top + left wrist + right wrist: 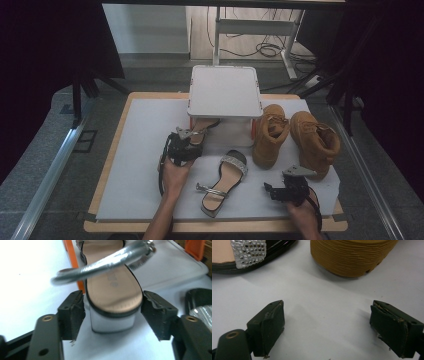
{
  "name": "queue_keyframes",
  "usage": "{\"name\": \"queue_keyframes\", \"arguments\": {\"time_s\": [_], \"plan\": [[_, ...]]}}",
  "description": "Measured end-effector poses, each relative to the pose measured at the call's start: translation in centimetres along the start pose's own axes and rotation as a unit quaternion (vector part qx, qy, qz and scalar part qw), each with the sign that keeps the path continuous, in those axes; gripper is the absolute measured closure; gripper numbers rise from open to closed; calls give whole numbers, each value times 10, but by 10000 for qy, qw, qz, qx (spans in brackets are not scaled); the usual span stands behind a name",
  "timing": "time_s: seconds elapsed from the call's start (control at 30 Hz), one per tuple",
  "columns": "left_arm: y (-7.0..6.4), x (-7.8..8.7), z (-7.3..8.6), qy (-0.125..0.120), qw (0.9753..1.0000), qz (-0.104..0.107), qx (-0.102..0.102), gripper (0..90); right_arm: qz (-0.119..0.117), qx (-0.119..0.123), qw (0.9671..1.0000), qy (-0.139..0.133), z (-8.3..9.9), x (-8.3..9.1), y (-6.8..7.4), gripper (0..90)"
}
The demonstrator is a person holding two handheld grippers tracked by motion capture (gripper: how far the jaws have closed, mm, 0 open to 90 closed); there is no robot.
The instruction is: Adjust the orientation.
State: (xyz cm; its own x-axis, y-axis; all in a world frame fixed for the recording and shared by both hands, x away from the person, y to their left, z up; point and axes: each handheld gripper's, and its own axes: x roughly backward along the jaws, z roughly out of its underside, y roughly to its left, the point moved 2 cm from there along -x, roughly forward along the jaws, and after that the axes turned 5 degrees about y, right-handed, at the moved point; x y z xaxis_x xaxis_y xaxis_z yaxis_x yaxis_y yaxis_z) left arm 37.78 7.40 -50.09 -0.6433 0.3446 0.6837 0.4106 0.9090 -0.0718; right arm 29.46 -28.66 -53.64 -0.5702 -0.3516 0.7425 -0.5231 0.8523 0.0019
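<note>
In front of the white raised tray [225,92]: left gripper [112,312] spread wide, jaws flanking the heel of a sandal [113,290] without touching, toe tucked under the tray. Right of that tray, two tan boots [295,137]. Nearer, a second sandal [225,182]; beside it, right gripper [327,325] released, grasping nothing.

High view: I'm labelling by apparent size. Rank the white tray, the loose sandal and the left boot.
1. white tray
2. left boot and loose sandal: look alike in size, so unranked.
</note>
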Motion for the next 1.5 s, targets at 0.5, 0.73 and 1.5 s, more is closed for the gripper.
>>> {"name": "queue_keyframes", "arguments": {"time_s": [0.5,0.73,1.5], "plan": [[2,9,22,94,9990,316,-310,820,2,0,10000,1,0,0,0,128],[2,3,18,100,9988,358,-305,894,3,0,10000,0,0,0,0,128],[-25,-28,-11,160,9968,504,-594,898,0,0,10000,-1,0,0,0,128]]}}
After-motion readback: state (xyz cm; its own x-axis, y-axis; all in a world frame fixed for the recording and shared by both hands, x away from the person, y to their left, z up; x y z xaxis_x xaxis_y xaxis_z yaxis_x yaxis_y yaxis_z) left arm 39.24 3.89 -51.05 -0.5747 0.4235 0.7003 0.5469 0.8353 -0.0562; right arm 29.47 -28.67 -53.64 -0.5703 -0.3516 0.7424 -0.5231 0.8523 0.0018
